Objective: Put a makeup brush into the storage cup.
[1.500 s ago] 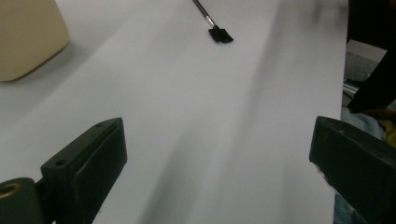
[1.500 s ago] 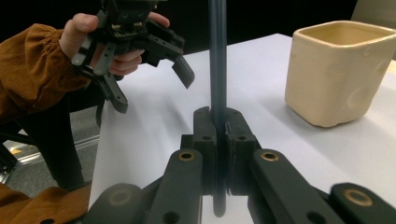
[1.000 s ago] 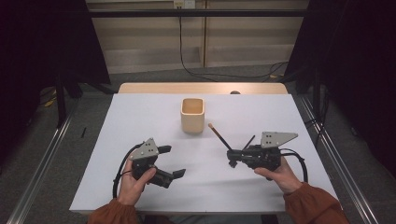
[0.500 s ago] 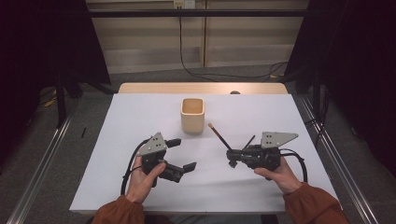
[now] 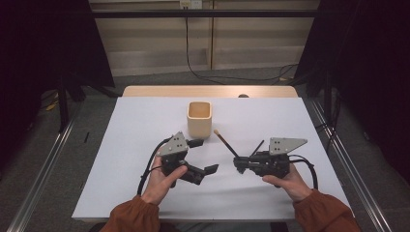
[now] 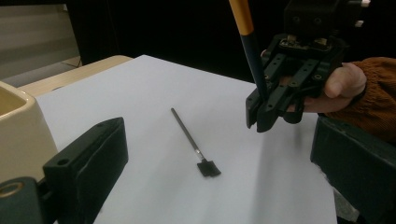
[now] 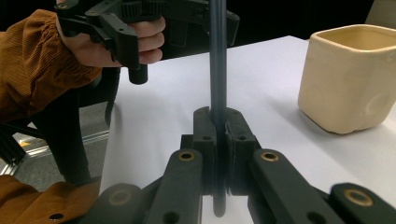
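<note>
A cream square cup (image 5: 199, 120) stands upright at the table's centre back. My right gripper (image 5: 239, 163) is shut on a dark-shafted brush (image 5: 225, 142) whose tan end points toward the cup. In the right gripper view the jaws (image 7: 218, 126) clamp that shaft (image 7: 217, 70), with the cup (image 7: 350, 79) off to the right. A thin small black brush (image 5: 256, 147) lies flat on the sheet just behind the right gripper, also seen in the left gripper view as a small brush (image 6: 189, 137). My left gripper (image 5: 203, 156) is open and holds nothing, in front of the cup.
A white sheet (image 5: 145, 125) covers the table, with a wooden edge (image 5: 208, 91) at the back. Metal rails (image 5: 43, 179) run along both sides of the table. Cables (image 5: 203, 72) lie on the floor beyond.
My left gripper has moved right and slightly forward, toward the table's middle and the right gripper. The right gripper and its brush have stayed put.
</note>
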